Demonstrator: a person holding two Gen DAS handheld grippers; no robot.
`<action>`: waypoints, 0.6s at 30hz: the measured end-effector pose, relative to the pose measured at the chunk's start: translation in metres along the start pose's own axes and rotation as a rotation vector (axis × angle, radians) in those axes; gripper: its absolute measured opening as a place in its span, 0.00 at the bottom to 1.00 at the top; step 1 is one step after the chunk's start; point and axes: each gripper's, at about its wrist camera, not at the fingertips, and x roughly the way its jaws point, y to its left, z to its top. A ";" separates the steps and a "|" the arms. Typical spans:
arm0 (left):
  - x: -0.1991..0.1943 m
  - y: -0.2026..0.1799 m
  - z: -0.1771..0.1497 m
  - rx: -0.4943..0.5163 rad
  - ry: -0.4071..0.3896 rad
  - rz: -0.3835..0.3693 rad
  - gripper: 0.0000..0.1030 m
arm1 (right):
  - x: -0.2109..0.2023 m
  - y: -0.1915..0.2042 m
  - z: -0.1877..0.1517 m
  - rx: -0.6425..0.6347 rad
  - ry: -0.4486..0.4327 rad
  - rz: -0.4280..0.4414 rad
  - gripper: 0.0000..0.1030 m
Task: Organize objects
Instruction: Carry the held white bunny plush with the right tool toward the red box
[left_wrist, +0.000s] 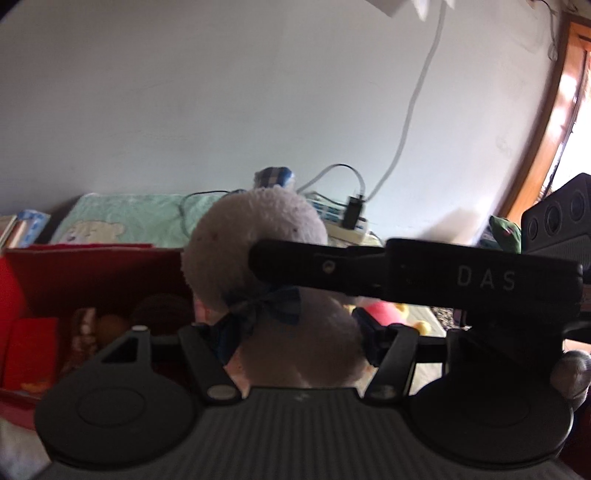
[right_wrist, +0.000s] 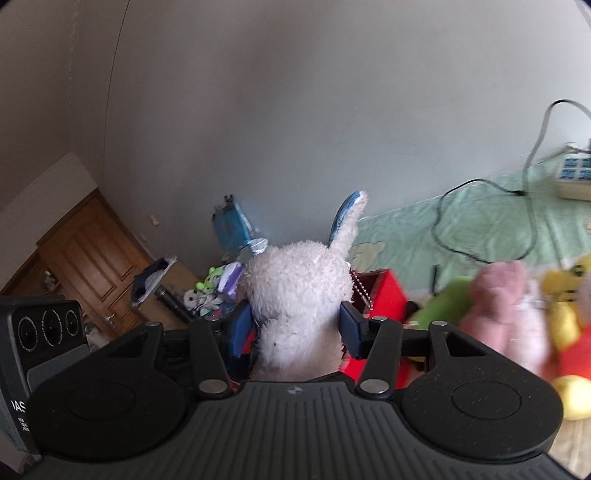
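In the left wrist view a white plush toy (left_wrist: 255, 229) with a blue plaid bow at its neck fills the middle, and my left gripper (left_wrist: 288, 339) is shut on its body. Behind it to the left stands an open red box (left_wrist: 92, 273) with dark items inside. The black body of the other gripper crosses in front of the toy's head. In the right wrist view my right gripper (right_wrist: 295, 328) is shut on a white plush rabbit (right_wrist: 295, 288) with a blue-lined ear, its blue pads (right_wrist: 351, 328) pressing its sides. The red box (right_wrist: 384, 295) lies just behind it.
A green bear-print blanket (right_wrist: 480, 221) carries a power strip (right_wrist: 572, 177) and black and white cables. Pink (right_wrist: 506, 302), green and yellow-red plush toys lie at the right. A wooden door (right_wrist: 92, 258) and floor clutter lie at the left. A plain wall stands behind.
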 end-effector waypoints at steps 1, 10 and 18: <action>-0.004 0.014 0.001 -0.018 -0.001 0.011 0.61 | 0.014 0.006 0.000 0.000 0.011 0.010 0.52; -0.027 0.133 0.002 -0.102 0.014 0.124 0.61 | 0.128 0.056 -0.017 0.075 0.115 0.070 0.52; -0.030 0.205 -0.006 -0.136 0.058 0.190 0.61 | 0.191 0.056 -0.040 0.300 0.199 0.081 0.52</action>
